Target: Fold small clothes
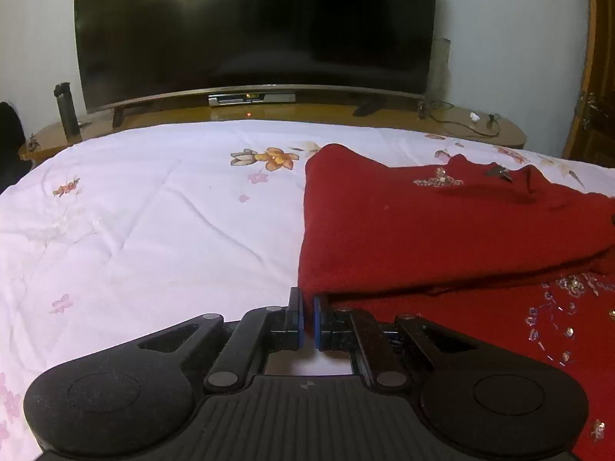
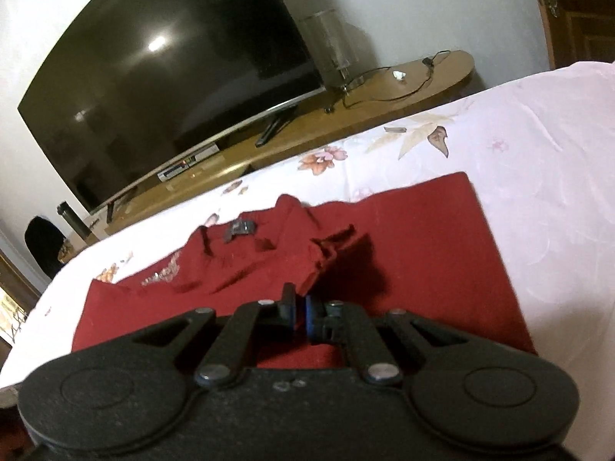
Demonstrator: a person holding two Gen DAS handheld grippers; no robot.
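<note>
A red knit sweater (image 1: 415, 226) with bead trim lies on the white floral bedsheet (image 1: 153, 230). One part is folded over the beaded lower part. My left gripper (image 1: 306, 303) is shut on the sweater's left folded corner, low on the bed. In the right wrist view the sweater (image 2: 423, 253) is spread out, collar and label toward the far side. My right gripper (image 2: 301, 301) is shut on a raised flap of the sweater and holds it above the rest of the cloth.
A large dark TV (image 1: 253, 30) stands on a wooden stand (image 1: 461, 123) just beyond the bed's far edge, with a set-top box, cables and a dark bottle (image 1: 66, 109). A wooden door (image 1: 592, 77) is at the right. Bare sheet lies left of the sweater.
</note>
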